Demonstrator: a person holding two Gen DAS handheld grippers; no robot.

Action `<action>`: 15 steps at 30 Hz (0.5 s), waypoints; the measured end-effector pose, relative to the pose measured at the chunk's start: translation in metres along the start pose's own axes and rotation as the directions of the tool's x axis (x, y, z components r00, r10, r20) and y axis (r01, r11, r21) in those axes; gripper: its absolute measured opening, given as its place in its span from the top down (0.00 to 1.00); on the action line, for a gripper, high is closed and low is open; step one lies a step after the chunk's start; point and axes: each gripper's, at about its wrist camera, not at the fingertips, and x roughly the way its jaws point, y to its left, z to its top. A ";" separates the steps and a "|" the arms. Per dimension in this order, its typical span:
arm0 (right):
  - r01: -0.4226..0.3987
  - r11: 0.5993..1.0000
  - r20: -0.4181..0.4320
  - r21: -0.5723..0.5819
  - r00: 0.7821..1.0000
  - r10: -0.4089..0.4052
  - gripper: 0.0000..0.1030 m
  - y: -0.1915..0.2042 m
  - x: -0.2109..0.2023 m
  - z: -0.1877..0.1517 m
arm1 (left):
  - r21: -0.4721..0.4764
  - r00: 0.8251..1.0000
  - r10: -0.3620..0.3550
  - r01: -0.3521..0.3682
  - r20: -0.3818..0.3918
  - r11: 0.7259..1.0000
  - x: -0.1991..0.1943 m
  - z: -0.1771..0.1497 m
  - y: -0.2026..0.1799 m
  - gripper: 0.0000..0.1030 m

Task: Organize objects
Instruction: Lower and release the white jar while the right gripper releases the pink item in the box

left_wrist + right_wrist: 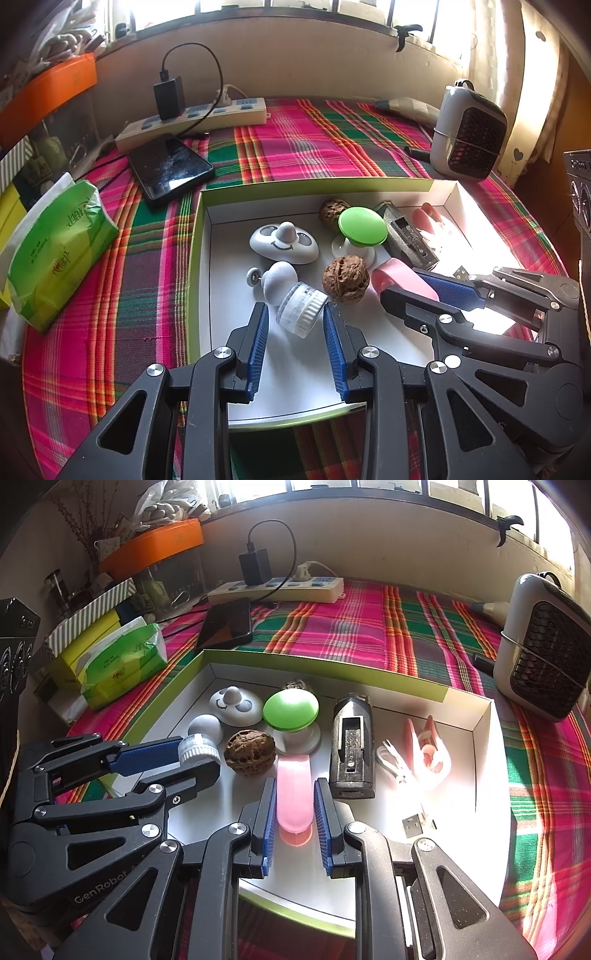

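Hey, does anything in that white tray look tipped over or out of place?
Yes: the small clear jar lies on its side between the left gripper's fingers, and a bare USB plug sits loose on the tray floor.

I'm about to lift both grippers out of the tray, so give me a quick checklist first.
1. Right gripper shut on the pink piece: ok.
2. Left gripper straddling the small jar: ok.
3. Left pads pressing the small jar: cannot tell.
4. Walnut apart from the small jar: cannot tell, they sit very close.
5. The two grippers apart from each other: ok.
6. Both items inside the tray: ok.
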 end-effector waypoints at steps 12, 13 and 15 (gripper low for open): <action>0.009 1.000 0.009 -0.001 1.000 -0.009 0.72 0.001 -0.005 -0.002 | -0.013 1.000 0.001 -0.001 0.002 1.000 -0.005 -0.002 0.002 0.72; 0.013 1.000 0.011 -0.001 1.000 -0.013 0.71 0.002 -0.006 -0.002 | -0.013 1.000 0.002 -0.002 0.003 1.000 -0.006 -0.003 0.002 0.72; 0.016 1.000 0.014 -0.002 1.000 -0.016 0.68 0.002 -0.007 -0.002 | -0.017 1.000 0.003 -0.003 0.006 1.000 -0.008 -0.004 0.002 0.72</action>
